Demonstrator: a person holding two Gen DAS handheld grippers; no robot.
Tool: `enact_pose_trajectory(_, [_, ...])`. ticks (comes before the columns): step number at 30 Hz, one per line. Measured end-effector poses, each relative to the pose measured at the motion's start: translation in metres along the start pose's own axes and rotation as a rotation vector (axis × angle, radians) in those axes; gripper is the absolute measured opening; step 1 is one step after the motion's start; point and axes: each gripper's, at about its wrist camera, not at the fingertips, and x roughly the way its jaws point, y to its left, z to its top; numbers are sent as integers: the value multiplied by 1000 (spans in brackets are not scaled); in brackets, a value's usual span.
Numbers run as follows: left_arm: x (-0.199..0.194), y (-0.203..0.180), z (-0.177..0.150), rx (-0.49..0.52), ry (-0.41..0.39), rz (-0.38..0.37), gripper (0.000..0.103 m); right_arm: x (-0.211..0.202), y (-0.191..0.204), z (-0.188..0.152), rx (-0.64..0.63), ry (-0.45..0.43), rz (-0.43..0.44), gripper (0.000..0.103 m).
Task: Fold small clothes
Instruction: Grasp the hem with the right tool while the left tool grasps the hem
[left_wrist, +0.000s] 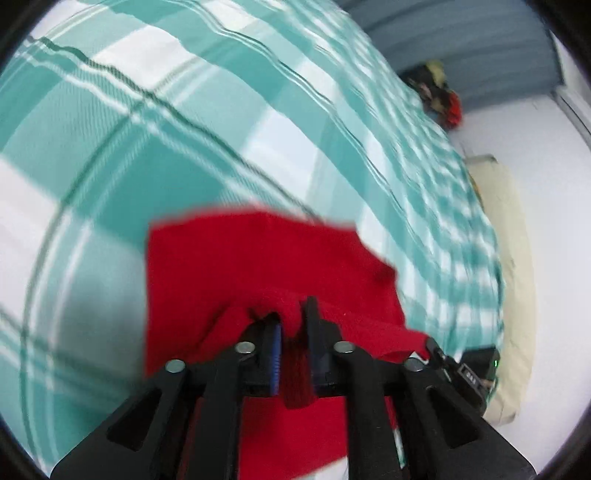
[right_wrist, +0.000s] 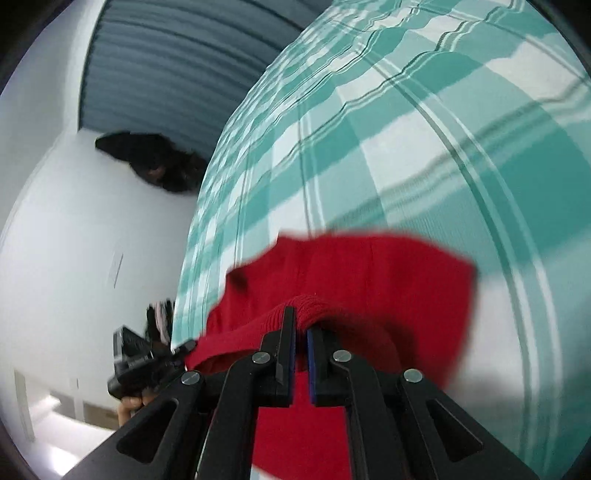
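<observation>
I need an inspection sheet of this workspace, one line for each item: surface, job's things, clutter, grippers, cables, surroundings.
Surface: bed cover in teal and white checks, wavy towards the far edge.
Job's things: one red garment, hanging between both grippers above the cover; the image is blurred.
Clutter: dark pile of clothes on the floor beside the bed; cream pillow-like bundle at the bed's edge.
Grippers: left gripper shut on the garment's edge; right gripper shut on its ribbed hem.
Cables: nothing seen.
Surroundings: white floor; blue-grey ribbed wall behind.

Red knit garment (left_wrist: 258, 266), ribbed edge bunched, draped over teal-checked bedspread (left_wrist: 147, 147)
</observation>
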Motion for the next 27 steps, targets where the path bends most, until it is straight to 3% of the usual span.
enact_pose_trajectory(2, [-3,11,11,-62,-19,-22,53,6,-4,21,37,-94,-25,67])
enact_pose_trajectory(3, [-12,16,18,-77,-64,-21,60,6,-7,29,53,-124,-26,69])
enact_pose_trajectory(5, [-30,21,23,-54,-144,39,79,0,-15,41,75,-160,-5,69])
enact_pose_trajectory(6, [-37,22,23,-45,-173,64,82,-2,-14,43,65,-162,-7,69])
enact_pose_trajectory(10, [-61,26,8,26,-223,102,83,-7,9,35,-135,-110,-78,68])
enact_pose_trajectory(11, [-60,23,3,58,-219,105,83,-3,22,27,-235,-65,-140,67])
enact_pose_trajectory(14, [-57,6,-45,247,-191,63,83,-12,49,-17,-487,-32,-215,55])
enact_pose_trajectory(17, [-31,-17,-81,425,-107,68,85,-10,64,-74,-696,83,-66,40])
enact_pose_trajectory(18, [-17,-19,-95,487,-56,117,85,-1,57,-90,-731,149,-110,36])
enact_pose_trajectory(20, [12,-12,-114,563,30,276,78,17,28,-108,-734,248,-316,22])
enact_pose_trajectory(22, [1,-15,-126,604,-8,319,77,-2,9,-112,-688,207,-372,17])
enact_pose_trajectory(24, [-21,-18,-128,561,-35,258,81,-25,23,-116,-691,143,-402,18])
enact_pose_trajectory(25, [-35,-17,-130,524,-62,191,86,-36,31,-120,-704,114,-382,18])
enact_pose_trajectory(27, [-46,-15,-130,494,-99,158,92,-48,47,-134,-726,94,-303,18])
